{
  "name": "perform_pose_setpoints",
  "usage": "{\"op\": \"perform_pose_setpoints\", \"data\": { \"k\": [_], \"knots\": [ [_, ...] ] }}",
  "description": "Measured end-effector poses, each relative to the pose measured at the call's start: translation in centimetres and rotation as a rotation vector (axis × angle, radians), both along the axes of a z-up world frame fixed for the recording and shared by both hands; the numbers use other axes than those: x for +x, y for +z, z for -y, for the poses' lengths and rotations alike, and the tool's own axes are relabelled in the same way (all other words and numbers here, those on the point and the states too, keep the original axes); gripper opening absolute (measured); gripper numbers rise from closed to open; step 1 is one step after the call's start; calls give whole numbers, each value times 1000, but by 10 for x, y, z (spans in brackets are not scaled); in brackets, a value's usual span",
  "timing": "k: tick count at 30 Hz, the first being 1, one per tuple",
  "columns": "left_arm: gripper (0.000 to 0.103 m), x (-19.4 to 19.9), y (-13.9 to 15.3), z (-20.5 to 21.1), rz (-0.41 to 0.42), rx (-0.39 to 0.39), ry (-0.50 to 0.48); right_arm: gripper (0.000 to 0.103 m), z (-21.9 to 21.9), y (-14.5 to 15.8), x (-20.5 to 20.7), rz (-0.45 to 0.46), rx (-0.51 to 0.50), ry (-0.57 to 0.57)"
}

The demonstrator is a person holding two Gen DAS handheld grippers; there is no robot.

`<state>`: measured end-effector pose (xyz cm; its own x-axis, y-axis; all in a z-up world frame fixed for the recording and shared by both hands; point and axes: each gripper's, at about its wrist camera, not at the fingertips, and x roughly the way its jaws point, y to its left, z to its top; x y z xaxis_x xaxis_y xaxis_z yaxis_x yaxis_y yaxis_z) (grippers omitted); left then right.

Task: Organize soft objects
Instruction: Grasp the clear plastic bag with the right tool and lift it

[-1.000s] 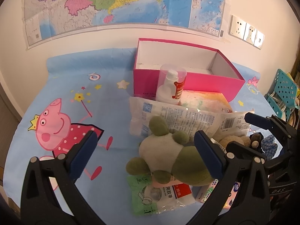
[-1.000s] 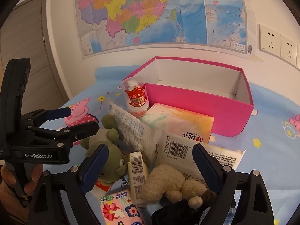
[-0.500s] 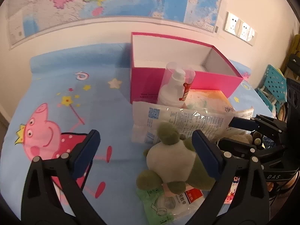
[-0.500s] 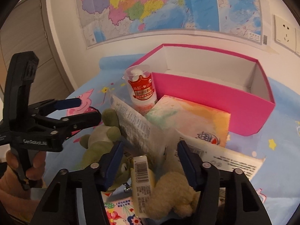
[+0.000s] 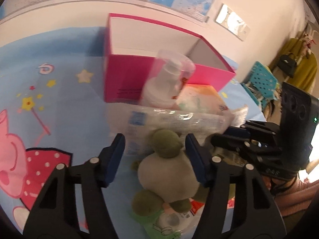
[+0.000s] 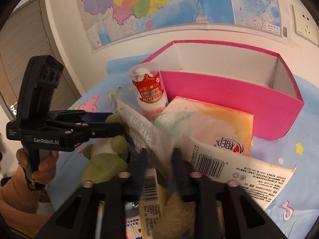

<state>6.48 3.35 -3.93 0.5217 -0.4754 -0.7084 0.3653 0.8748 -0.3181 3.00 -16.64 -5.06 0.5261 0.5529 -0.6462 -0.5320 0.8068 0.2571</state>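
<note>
A green and grey plush toy point(image 5: 165, 169) lies on the blue cartoon sheet point(image 5: 59, 99). My left gripper point(image 5: 154, 155) straddles it with closing jaws: the right pad is at the toy's side and a gap remains at the left pad. The right wrist view shows the same toy point(image 6: 103, 159) under the left gripper point(image 6: 116, 123). My right gripper point(image 6: 159, 165) is closing, its jaws almost together on the top of a tan plush toy point(image 6: 173, 213). The corner of a clear printed packet point(image 6: 139, 127) also crosses that narrow gap.
An open pink box point(image 6: 219, 87) stands behind the pile. In front of it are a capped bottle point(image 6: 151, 91), a pastel tissue pack point(image 6: 209, 125), a barcoded white packet point(image 6: 229, 169) and a small tube point(image 6: 150, 189). A green packet point(image 5: 159, 221) lies under the green toy. A hand point(image 6: 39, 165) holds the left gripper.
Both pairs of jaws have narrowed. The left gripper came forward and tipped down over the green toy. The right jaws went from wide to almost together around the tan toy.
</note>
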Motion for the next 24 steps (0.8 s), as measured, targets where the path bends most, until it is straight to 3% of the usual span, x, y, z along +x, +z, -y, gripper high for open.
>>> {"op": "perform_pose_setpoints", "data": {
  "k": [6,16,21,24],
  "knots": [
    [64,-5,2,13,18,28,-51,10,0,10,-9,70,-1,23],
    [64,8,0,-18,6,48,47,10,2,16,0,70,1,13],
    [66,24,-10,-13,-44,24,-25,10,3,17,0,81,-8,11],
    [72,30,-12,-9,-55,21,-82,10,4,18,0,79,-6,12]
  ]
}}
